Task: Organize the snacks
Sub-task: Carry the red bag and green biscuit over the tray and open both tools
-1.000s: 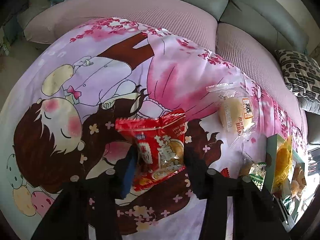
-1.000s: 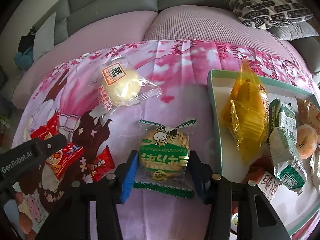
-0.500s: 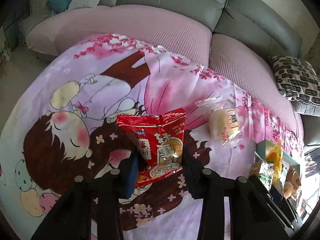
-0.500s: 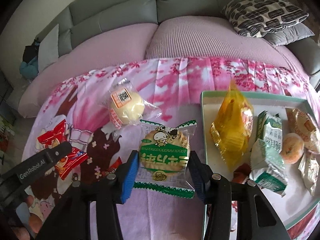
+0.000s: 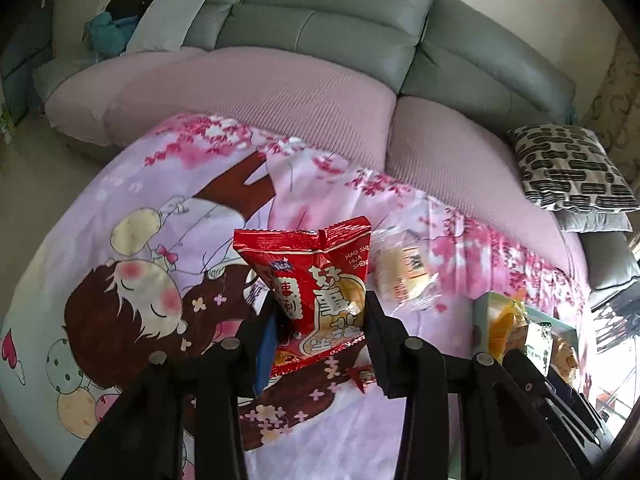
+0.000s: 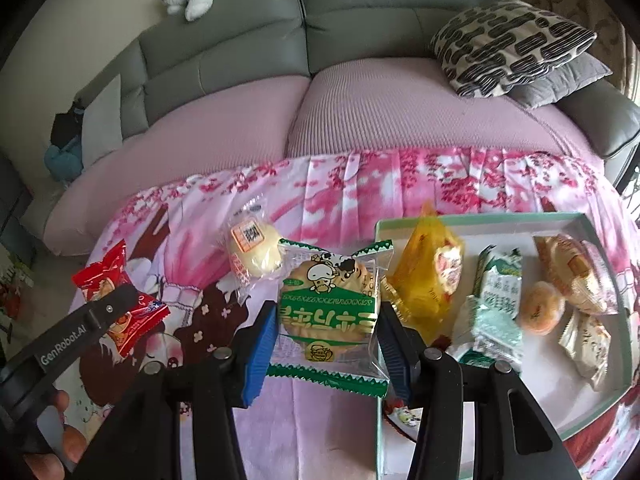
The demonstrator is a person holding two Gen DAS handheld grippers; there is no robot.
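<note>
pink cloth (image 5: 120, 208) below; both grippers angled down, gripping packets.

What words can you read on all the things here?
"HAO SHI HUA SHENG": red snack packet, held by the left gripper.
"GenRobot.AI": left gripper's side, seen from the right wrist.
Green biscuit packet in the right gripper: upside down, unreadable.
Bun wrapper label: too blurred.

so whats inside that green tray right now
In the tray: a yellow bag, green-and-white packets, a round orange pastry and clear-wrapped pastries. Its near-left corner is hidden behind the right gripper.
</note>
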